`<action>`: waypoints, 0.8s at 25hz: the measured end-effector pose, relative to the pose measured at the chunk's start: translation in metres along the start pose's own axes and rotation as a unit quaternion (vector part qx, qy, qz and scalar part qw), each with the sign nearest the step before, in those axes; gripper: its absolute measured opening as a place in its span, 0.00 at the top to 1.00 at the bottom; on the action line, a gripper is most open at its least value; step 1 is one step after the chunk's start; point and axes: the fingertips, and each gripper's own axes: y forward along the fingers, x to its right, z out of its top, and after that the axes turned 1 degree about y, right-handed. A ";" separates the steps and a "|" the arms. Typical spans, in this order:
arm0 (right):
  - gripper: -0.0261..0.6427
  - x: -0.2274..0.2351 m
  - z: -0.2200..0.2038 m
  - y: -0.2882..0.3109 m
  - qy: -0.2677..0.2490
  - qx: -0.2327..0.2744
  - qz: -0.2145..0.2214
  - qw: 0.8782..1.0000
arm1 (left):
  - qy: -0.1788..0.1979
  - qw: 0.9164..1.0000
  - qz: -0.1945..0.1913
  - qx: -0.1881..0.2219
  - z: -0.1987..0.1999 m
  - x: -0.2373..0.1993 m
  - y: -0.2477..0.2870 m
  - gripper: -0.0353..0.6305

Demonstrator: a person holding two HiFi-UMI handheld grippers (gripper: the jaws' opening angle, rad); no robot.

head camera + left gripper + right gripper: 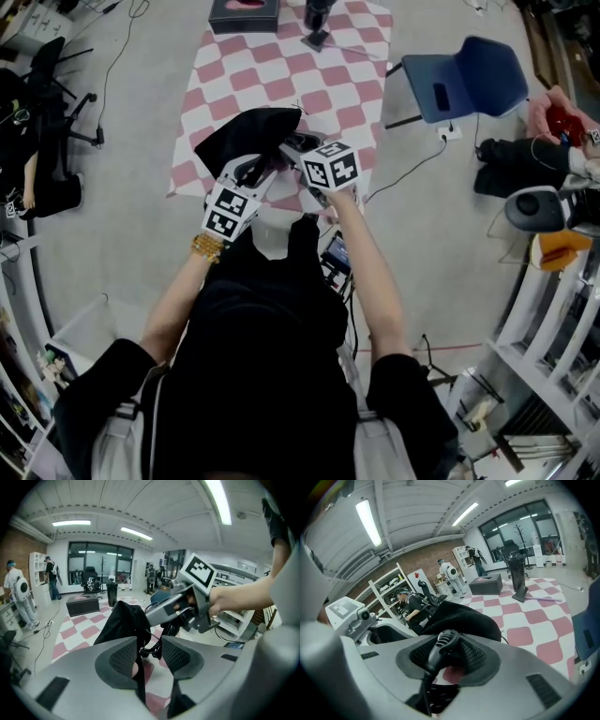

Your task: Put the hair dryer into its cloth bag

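the black cloth bag (246, 139) hangs in the air just beyond the tips of both grippers, above the near edge of a pink-and-white checked mat (309, 75). it bulges and sags to the far side of the jaws. what lies inside it cannot be made out. of the hair dryer only its black cord shows plainly: the ribbed sleeve of the cord (443, 644) stands upright between the pads of the right gripper (445, 657). those jaws pinch it, with the bag draped right behind them. the dryer's body is not to be told apart from the dark cloth in any view.

the left gripper (149, 657) has its jaws spread. a thin black drawstring (139, 679) runs down from the bag through the gap, close along one pad, and neither pad presses it. a loop of black cable (151, 651) shows just past the gap, and beyond it the right gripper reaches in from the right, touching the bag's edge.

well beyond the jaws, at the mat's far end, sits a low dark box (244, 14), its top showing a pink patch. beside the box stands a black post on a flat foot (317, 26). off the mat, to the right of the jaws, stands a blue chair (466, 80).
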 end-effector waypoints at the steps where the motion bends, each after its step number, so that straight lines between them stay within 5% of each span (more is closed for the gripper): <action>1: 0.75 -0.003 0.002 0.001 -0.006 -0.008 -0.002 1.000 | -0.008 1.000 0.008 -0.004 -0.004 -0.006 0.004 0.69; 5: 0.75 -0.009 0.006 0.005 -0.018 -0.030 -0.006 0.999 | 0.006 1.000 0.029 -0.008 -0.002 -0.023 0.013 0.72; 8: 0.75 -0.013 0.010 0.006 -0.013 -0.040 -0.013 0.999 | 0.028 0.999 0.037 0.000 0.007 -0.029 0.012 0.87; 12: 0.75 -0.010 0.023 -0.001 0.043 -0.050 -0.048 0.997 | 0.041 0.999 0.006 0.015 0.025 -0.023 0.007 0.91; 17: 0.75 0.013 0.032 -0.002 0.098 -0.033 -0.053 0.993 | 0.003 0.997 -0.043 0.058 0.054 -0.026 -0.003 0.91; 20: 0.75 0.016 0.033 0.002 0.085 0.005 -0.043 0.995 | -0.026 0.994 -0.071 0.084 0.067 -0.028 -0.007 0.91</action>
